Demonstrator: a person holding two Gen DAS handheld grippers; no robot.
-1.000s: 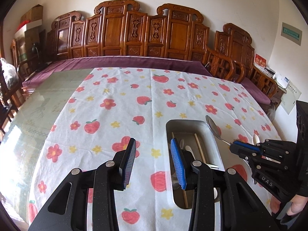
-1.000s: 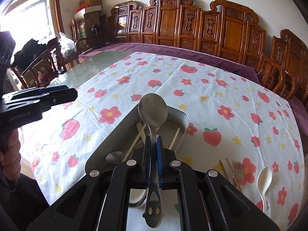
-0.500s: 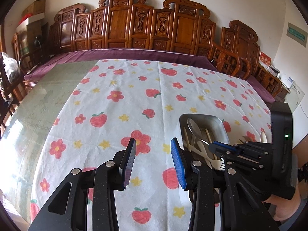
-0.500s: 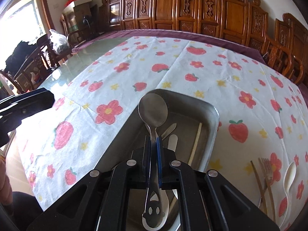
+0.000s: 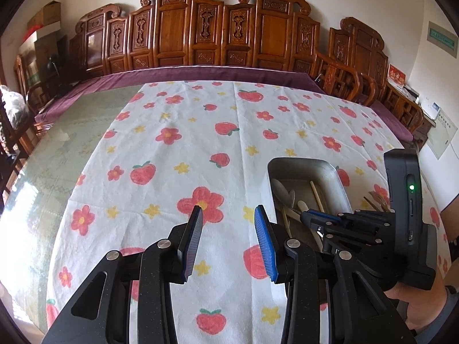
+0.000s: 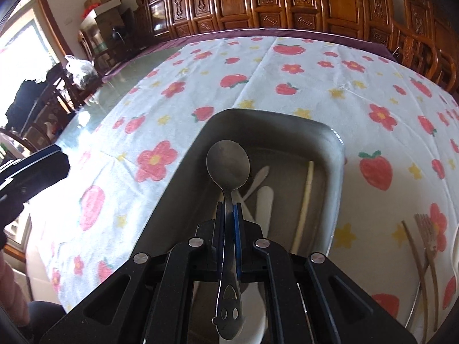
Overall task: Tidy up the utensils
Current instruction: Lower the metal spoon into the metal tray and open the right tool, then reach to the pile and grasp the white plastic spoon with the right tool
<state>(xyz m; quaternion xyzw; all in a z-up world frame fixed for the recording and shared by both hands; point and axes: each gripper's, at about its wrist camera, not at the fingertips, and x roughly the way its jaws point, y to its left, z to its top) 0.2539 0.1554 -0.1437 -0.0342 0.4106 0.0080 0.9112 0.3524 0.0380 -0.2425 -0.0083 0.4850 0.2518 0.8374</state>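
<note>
My right gripper (image 6: 228,205) is shut on the handle of a metal spoon (image 6: 228,166), bowl forward, low inside the metal tray (image 6: 337,154). The tray holds white spoons (image 6: 265,203), a chopstick (image 6: 305,197) and other utensils. In the left wrist view the tray (image 5: 301,163) lies right of my left gripper (image 5: 228,215), which is open and empty above the cloth; the right gripper (image 5: 308,216) reaches into the tray there. A wooden fork (image 6: 427,232) and chopsticks (image 6: 413,246) lie on the cloth right of the tray.
A strawberry and flower tablecloth (image 5: 200,143) covers part of a glass-topped table (image 5: 57,149). Carved wooden chairs (image 5: 223,28) line the far side. A white spoon shows at the right edge (image 6: 454,246).
My right gripper has lowered the metal spoon further into the tray. My left gripper has shifted slightly and stays open.
</note>
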